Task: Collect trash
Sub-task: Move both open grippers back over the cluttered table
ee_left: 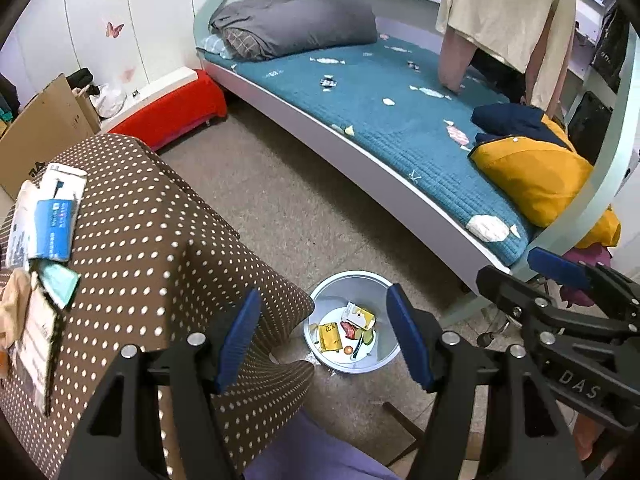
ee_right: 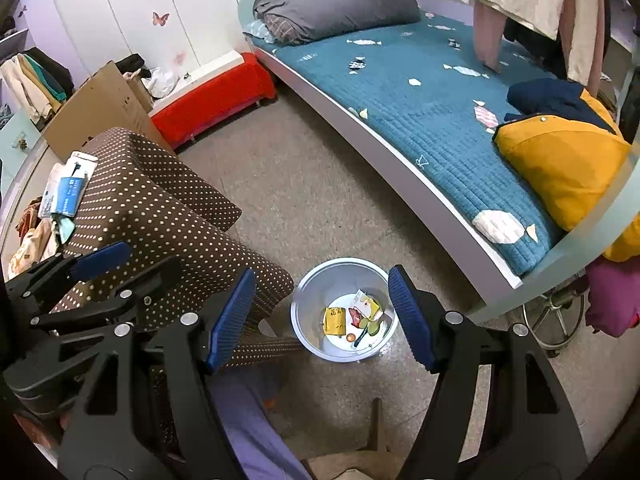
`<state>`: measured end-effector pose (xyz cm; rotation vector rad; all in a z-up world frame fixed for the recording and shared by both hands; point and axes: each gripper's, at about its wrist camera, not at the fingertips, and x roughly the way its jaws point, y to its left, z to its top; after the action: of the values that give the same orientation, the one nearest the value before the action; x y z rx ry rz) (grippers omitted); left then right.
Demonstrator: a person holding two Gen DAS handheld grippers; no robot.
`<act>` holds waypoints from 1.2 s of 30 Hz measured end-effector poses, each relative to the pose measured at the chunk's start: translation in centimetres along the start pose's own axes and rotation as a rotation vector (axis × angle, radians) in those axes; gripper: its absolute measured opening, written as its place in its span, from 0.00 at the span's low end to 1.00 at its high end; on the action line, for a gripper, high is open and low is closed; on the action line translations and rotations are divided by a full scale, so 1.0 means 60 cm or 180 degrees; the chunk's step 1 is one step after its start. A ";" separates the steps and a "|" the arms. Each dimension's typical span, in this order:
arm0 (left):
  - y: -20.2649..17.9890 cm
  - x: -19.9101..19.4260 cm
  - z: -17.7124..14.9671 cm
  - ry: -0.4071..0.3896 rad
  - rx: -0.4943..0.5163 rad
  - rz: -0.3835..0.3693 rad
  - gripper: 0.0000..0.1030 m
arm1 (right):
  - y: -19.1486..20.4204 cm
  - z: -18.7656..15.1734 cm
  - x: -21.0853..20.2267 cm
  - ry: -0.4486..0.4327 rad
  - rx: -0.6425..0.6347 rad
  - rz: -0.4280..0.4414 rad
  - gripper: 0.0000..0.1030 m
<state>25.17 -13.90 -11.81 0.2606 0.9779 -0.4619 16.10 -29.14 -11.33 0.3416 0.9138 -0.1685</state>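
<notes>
A pale round bin (ee_left: pixel 347 277) (ee_right: pixel 340 263) stands on the floor by the bed, with a yellow packet (ee_left: pixel 330 335) (ee_right: pixel 335 320), a small carton (ee_left: pixel 360 315) and other wrappers in it. Several wrappers and paper scraps lie on the teal bed cover, among them a white crumpled piece (ee_left: pixel 488 228) (ee_right: pixel 498 226) near the foot. My left gripper (ee_left: pixel 324 340) (ee_right: pixel 128 268) hangs open high above the bin, with nothing between its blue pads. Beside it on the right, my right gripper (ee_right: pixel 322 318) (ee_left: pixel 532 276) is open and holds nothing.
A brown polka-dot covered piece of furniture (ee_left: pixel 152 240) with boxes and papers on it stands left of the bin. Beyond it are a red bench (ee_left: pixel 172 110) and a cardboard box (ee_left: pixel 44 132). A yellow and navy jacket (ee_left: pixel 532 160) lies on the bed. A chair base (ee_right: pixel 560 320) sits right.
</notes>
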 end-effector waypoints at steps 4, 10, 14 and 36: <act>0.002 -0.026 -0.011 -0.0077 -0.0009 0.0024 0.63 | 0.009 -0.010 -0.022 -0.0074 -0.0030 0.0016 0.67; 0.013 -0.066 -0.032 -0.0196 -0.0056 0.0071 0.63 | 0.027 -0.025 -0.051 -0.0175 -0.0082 0.0053 0.67; 0.029 -0.091 -0.045 -0.0274 -0.0114 0.0124 0.63 | 0.047 -0.033 -0.065 -0.0229 -0.0134 0.0097 0.67; 0.216 -0.208 -0.131 -0.0575 -0.0847 0.0716 0.66 | 0.248 -0.040 -0.078 -0.0247 -0.0831 0.0606 0.67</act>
<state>19.81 3.91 -5.45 0.0847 0.8114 -0.1439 15.73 -14.43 -5.71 0.1765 0.8103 0.1118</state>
